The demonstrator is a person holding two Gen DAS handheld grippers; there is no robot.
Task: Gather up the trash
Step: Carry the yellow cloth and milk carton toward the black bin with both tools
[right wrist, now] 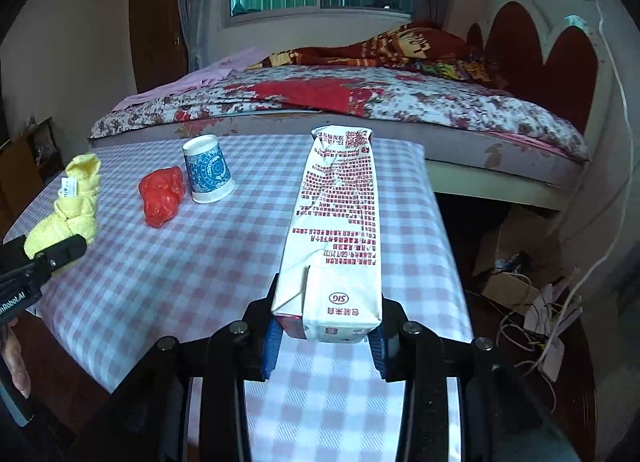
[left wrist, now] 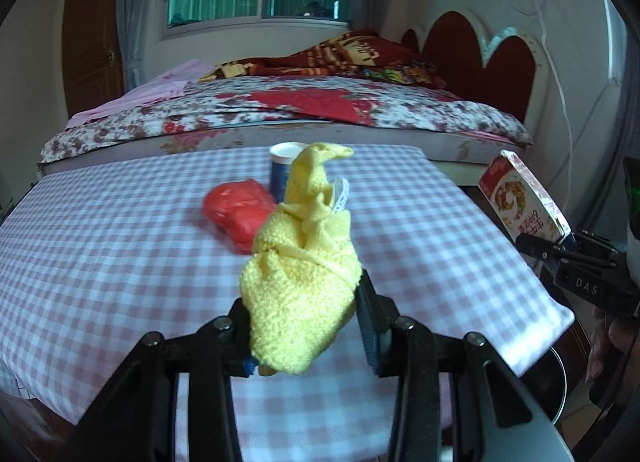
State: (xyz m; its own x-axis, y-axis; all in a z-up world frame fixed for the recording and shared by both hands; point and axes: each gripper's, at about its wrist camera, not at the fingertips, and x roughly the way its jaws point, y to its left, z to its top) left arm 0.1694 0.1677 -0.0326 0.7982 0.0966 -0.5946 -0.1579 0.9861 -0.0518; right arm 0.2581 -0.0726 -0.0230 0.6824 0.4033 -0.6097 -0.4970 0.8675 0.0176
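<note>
Checked tablecloth (right wrist: 200, 282) below; left gripper (left wrist: 308, 326) clamped soft yellow cloth (left wrist: 304, 262), right gripper (right wrist: 324, 332) pinched light, crushable carton (right wrist: 336, 221) at base.

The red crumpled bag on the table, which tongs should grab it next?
Neither yet, both are full: left tongs hold the yellow cloth, right tongs hold the milk carton. Once emptied, probably left: the red bag lies nearer that side.

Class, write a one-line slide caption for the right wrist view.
Right gripper holds a white printed drink carton above the pink checked tablecloth.
</note>
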